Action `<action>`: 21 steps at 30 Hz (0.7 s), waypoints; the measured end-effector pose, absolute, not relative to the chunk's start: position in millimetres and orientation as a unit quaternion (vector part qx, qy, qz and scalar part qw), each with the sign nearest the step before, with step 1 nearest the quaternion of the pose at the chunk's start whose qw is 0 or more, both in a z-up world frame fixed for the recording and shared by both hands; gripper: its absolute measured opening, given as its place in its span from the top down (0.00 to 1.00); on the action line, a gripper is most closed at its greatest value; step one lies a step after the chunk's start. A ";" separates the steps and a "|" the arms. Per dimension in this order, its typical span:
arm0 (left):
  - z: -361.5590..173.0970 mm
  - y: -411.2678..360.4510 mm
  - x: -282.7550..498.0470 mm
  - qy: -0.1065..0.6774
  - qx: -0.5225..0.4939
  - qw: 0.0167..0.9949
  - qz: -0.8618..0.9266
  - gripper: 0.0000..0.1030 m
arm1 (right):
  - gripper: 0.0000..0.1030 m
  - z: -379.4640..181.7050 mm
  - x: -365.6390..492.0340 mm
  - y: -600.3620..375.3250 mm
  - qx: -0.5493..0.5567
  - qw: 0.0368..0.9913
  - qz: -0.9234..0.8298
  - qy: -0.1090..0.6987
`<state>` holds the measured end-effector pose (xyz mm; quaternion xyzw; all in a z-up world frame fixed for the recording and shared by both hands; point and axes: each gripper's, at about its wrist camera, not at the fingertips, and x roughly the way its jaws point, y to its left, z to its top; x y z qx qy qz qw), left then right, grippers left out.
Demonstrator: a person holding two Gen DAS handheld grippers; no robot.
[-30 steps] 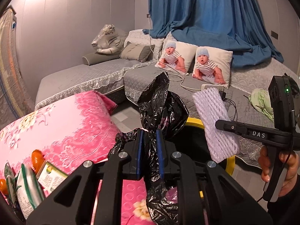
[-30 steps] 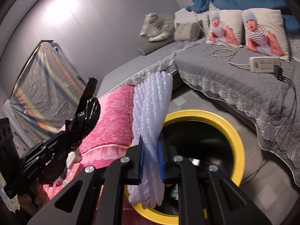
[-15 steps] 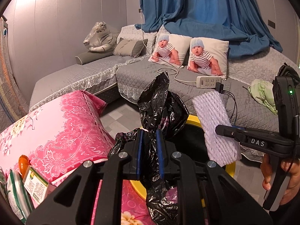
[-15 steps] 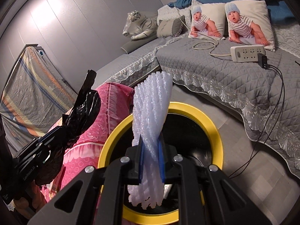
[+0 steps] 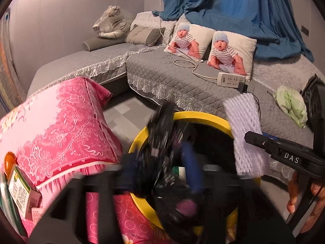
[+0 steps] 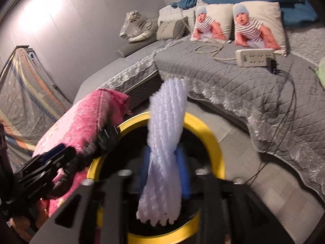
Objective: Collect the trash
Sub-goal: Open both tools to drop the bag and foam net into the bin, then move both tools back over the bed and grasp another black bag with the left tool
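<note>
Both grippers are hovering over the yellow-rimmed bin (image 6: 205, 130). The left gripper (image 5: 162, 172) jaws have just been opening, freeing the black plastic bag (image 5: 162, 130). The right gripper (image 6: 164, 168) jaws are likewise parting around the white foam net (image 6: 166, 134). Best to keep both centred above the bin's mouth so the pieces are falling inside.

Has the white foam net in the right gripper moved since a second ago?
Yes. The white foam net now hangs over the yellow-rimmed bin, no longer over the rim's left edge.
</note>
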<state>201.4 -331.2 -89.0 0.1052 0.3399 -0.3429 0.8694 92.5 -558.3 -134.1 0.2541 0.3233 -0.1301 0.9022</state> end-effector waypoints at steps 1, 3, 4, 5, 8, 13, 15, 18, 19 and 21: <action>-87.1 -326.7 203.2 0.339 0.094 0.873 -0.339 0.29 | 0.54 -133.4 89.9 -559.8 0.257 0.903 -0.133 0.319; -82.5 -318.5 205.0 0.335 0.083 0.876 -0.336 0.26 | 0.50 -131.7 86.3 -561.7 0.260 0.903 -0.135 0.314; -80.4 -315.2 205.5 0.332 0.081 0.879 -0.332 0.19 | 0.49 -130.3 84.4 -562.3 0.259 0.904 -0.137 0.311; -77.4 -310.1 206.3 0.327 0.076 0.885 -0.322 0.14 | 0.43 -128.7 82.4 -562.6 0.259 0.905 -0.140 0.308; -66.5 -293.2 207.6 0.313 0.058 0.899 -0.302 0.10 | 0.34 -124.2 77.5 -563.1 0.263 0.908 -0.134 0.297; -44.6 -252.2 207.5 0.298 0.044 0.917 -0.263 0.08 | 0.33 -112.3 80.9 -545.1 0.248 0.919 -0.098 0.291; -35.1 -231.0 207.9 0.296 0.038 0.921 -0.252 0.08 | 0.33 -105.8 86.6 -531.2 0.236 0.924 -0.074 0.293; -25.6 -182.5 204.5 0.288 0.038 0.930 -0.226 0.08 | 0.33 -93.5 95.3 -507.0 0.216 0.930 -0.042 0.295; -24.6 -168.5 202.1 0.286 0.037 0.933 -0.217 0.08 | 0.33 -89.8 98.6 -498.9 0.210 0.932 -0.032 0.295; -24.5 -126.4 195.2 0.278 0.037 0.940 -0.192 0.08 | 0.32 -84.2 104.0 -485.9 0.199 0.933 -0.014 0.298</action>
